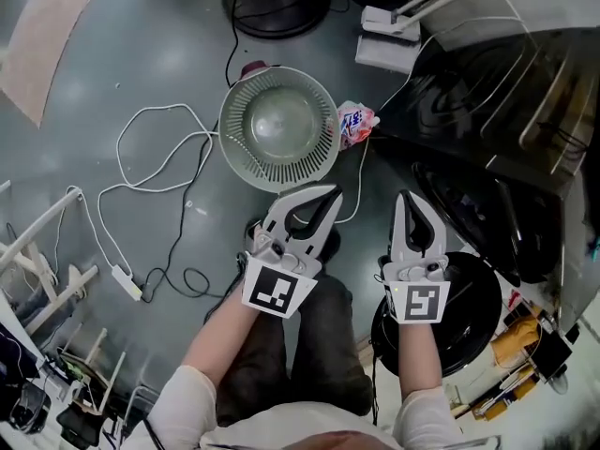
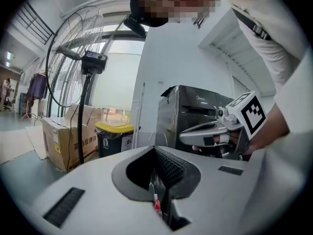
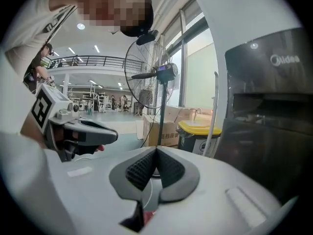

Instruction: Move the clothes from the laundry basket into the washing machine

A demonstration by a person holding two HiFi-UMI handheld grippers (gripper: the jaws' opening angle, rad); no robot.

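Left gripper (image 1: pixel 330 195) and right gripper (image 1: pixel 406 198): jaws closed together, gripping nothing. Round laundry basket (image 1: pixel 236 150) at eleven o'clock of both; washing machine (image 1: pixel 487 92) at two o'clock.

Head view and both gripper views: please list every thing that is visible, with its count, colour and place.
laundry basket: one, pale green, empty, on the floor ahead of the grippers
washing machine: one, dark, at right
packet: one, pink and white, between basket and machine
cable: one, white, on the floor left of the basket
fan: one, black, standing by the box
cardboard box: one, brown
bin: one, black, yellow lid
left gripper: white, shut, empty
right gripper: white, shut, empty
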